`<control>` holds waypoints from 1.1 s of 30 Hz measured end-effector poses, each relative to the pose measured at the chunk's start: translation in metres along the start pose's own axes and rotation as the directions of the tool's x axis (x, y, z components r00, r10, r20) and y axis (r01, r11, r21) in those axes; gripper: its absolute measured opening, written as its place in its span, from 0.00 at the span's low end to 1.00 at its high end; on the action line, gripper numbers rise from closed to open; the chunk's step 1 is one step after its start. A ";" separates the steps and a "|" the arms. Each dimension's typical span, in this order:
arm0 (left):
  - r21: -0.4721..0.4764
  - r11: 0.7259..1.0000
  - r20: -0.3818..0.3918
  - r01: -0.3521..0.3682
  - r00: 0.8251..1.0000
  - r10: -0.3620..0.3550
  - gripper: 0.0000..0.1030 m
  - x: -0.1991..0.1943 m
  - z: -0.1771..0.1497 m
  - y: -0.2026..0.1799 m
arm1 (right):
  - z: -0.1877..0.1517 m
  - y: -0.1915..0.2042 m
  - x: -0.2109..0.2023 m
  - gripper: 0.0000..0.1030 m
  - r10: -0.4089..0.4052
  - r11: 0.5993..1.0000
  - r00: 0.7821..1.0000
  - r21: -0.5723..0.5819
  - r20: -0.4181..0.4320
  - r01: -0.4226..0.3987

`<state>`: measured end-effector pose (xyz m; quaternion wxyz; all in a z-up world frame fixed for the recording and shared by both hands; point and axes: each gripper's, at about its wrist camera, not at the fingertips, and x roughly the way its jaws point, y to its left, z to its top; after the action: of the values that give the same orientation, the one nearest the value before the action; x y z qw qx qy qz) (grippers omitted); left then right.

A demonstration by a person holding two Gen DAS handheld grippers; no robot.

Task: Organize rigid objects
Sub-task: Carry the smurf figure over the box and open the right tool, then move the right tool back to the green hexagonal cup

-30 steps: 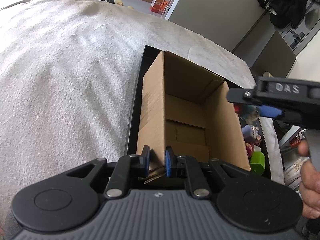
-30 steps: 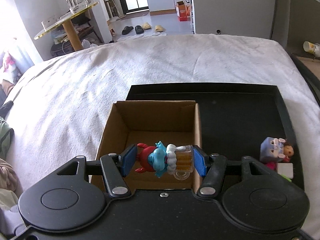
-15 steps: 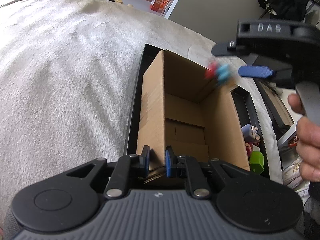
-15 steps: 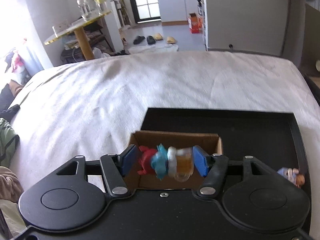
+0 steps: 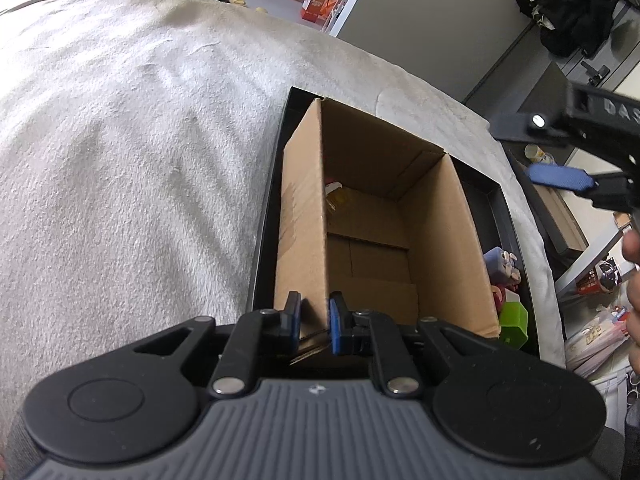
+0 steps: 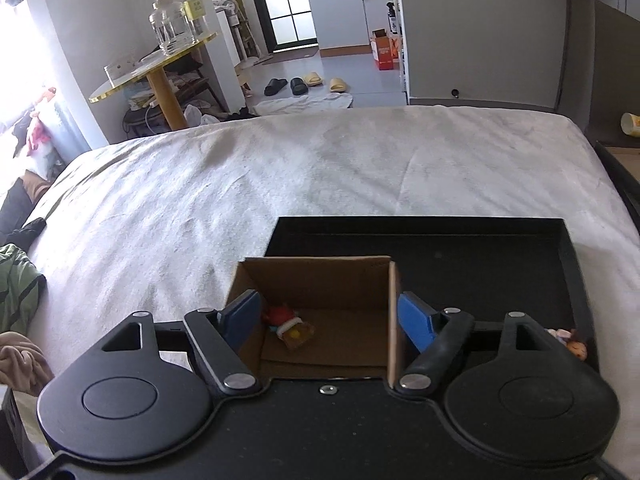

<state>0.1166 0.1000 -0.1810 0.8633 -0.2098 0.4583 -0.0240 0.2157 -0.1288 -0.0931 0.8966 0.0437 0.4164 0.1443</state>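
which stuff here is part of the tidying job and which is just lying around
Part of the job:
- cardboard box
- smurf figure lying in the box
- black tray
- toys on the tray: green block, small doll
- left tool, shut on the box wall
- right tool, open

Just lying about:
- white blanket
- slippers
- glass jars

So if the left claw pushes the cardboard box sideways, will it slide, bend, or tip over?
The cardboard box looks light, holding only one small figurine, so it probably slides on the smooth black tray. Its thin wall may flex where the left claw pinches it. It seems taller than wide, so a high push might tip it.
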 end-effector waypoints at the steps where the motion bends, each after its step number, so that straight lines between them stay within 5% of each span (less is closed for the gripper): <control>1: 0.001 1.000 0.000 -0.001 1.000 0.001 0.13 0.000 0.000 0.000 | -0.002 -0.003 -0.002 0.74 0.000 1.000 1.000 0.001 -0.004 0.000; 13: 0.018 1.000 0.001 -0.021 1.000 0.021 0.13 0.000 0.000 -0.005 | -0.019 -0.038 -0.029 0.85 -0.017 1.000 0.999 0.018 -0.033 0.017; 33: 0.020 0.999 0.002 -0.044 0.999 0.044 0.13 0.000 0.000 -0.009 | -0.081 -0.137 -0.040 0.83 -0.121 0.982 0.985 0.128 -0.121 0.137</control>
<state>0.1177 0.0921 -0.1780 0.8661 -0.1910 0.4618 -0.0093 0.1598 -0.2752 -0.1434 0.8740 0.0692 0.4773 0.0593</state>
